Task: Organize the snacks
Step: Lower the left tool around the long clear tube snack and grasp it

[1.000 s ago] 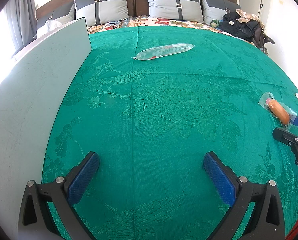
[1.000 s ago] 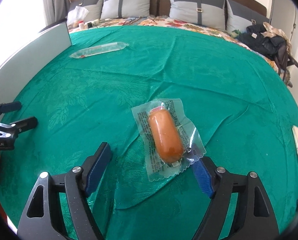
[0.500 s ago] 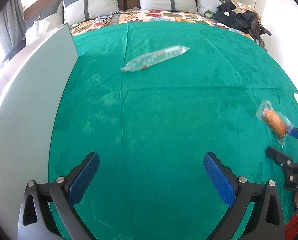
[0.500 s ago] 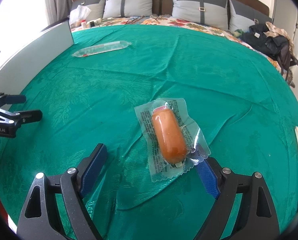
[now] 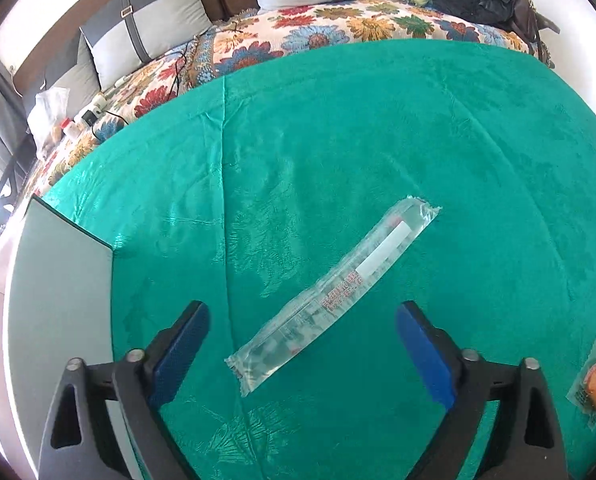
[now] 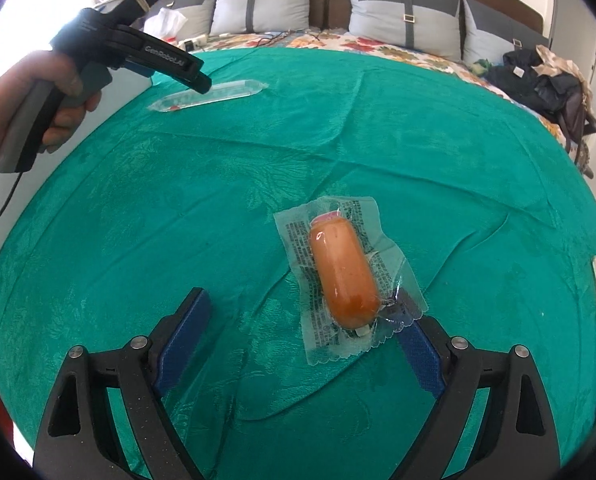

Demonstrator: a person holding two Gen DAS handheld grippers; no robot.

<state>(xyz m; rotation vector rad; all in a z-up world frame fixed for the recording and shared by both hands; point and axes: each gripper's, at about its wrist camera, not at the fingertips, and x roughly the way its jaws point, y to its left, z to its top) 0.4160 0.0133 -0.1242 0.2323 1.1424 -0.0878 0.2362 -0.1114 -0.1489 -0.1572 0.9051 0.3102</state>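
Clear-wrapped long snack (image 5: 334, 300) lies between our narrowing, empty left claw (image 5: 302, 334). Next we close. Our right claw (image 6: 304, 330), opening, holds nothing.

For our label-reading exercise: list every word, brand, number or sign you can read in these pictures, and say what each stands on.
"GenRoboLAI" (last letters uncertain): white lettering on the black body of the hand-held left tool.
Long clear plastic snack sleeve: red print, too blurred to read.
Clear vacuum pack around the orange sausage: black small print, too small to read.
No other text is legible.
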